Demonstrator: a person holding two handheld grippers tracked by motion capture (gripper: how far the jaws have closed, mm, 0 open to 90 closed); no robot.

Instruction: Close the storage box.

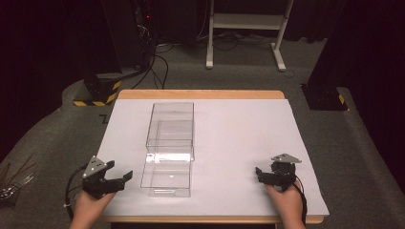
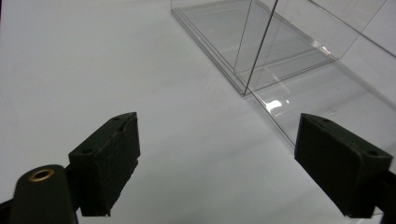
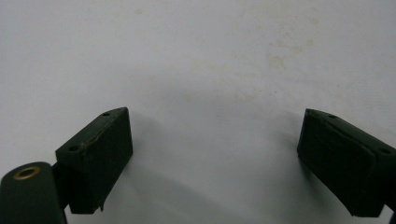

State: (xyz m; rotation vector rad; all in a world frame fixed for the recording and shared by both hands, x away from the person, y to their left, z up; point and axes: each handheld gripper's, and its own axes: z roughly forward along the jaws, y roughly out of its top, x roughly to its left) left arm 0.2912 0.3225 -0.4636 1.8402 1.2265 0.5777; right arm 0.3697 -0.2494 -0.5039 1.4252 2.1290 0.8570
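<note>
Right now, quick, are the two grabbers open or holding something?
Left gripper: open, holding nothing, beside the clear plastic box.
Right gripper: open, holding nothing, over the white table cover.

Readable text: we find none on any surface in the three views.
Partly covered mark: at the left edge of the white sheet (image 1: 229, 143), in the left middle of the high view, we see a dark mark on the grey floor (image 1: 57, 133) that may be a letter; we cannot read it.
Warning stripes: we see yellow and black hazard stripes, without words, on the dark base (image 1: 98, 93) in the upper left of the high view, and a small yellow mark on the black base (image 1: 325, 98) at the right.
</note>
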